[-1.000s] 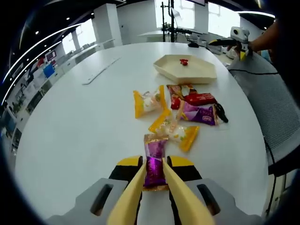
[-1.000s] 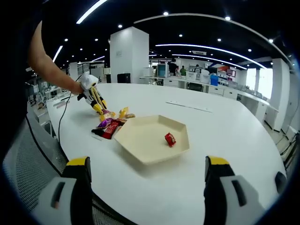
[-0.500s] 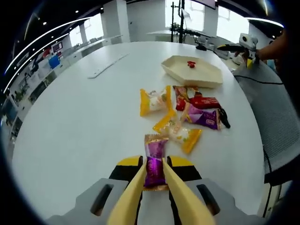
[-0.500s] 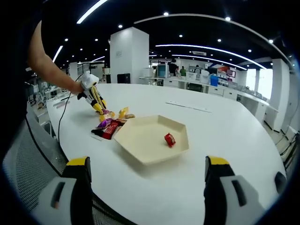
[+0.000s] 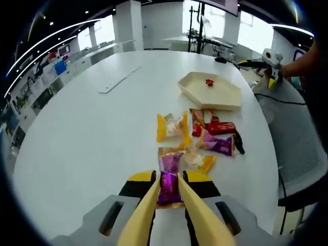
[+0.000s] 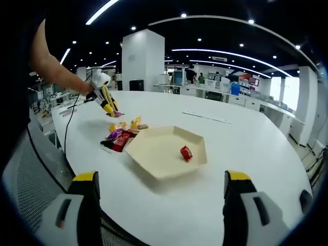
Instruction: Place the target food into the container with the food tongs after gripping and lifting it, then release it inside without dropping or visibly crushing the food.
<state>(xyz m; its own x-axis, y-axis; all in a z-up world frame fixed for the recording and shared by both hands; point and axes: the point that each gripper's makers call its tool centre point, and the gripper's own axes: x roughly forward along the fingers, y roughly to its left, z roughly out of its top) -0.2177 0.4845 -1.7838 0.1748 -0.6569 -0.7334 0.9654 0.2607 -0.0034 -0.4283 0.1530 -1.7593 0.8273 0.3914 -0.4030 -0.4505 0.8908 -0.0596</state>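
The left hand-held gripper [image 5: 168, 197] is clamping a purple-wrapped candy [image 5: 169, 177] between its yellow tong-like jaws, which are standing nearly closed on the wrapper. From the right gripper view, this same gripper is hanging in the air above the tabletop [image 6: 266, 154] with the candy [image 6: 116, 115] at its tip, clear of the surface. Judgement: gripping and lifting are done; the wrapper is showing no visible crushing.

Just ahead of the left jaws, the remaining sweets are lying in a loose cluster: a yellow-ended packet [image 5: 172, 125], a red bar [image 5: 221, 127], a purple packet [image 5: 219, 144] and a yellow-green packet [image 5: 199, 161]. Well beyond them sits the hexagonal beige tray [image 5: 210, 91], already holding one small red candy [image 5: 208, 82].

The right hand-held gripper [image 6: 161, 205] is standing wide open, holding nothing, with the tray [image 6: 154, 154] just ahead between its jaws.

Remaining, as judged: carrying the candy over the cluster to the tray, lowering it inside, and releasing.
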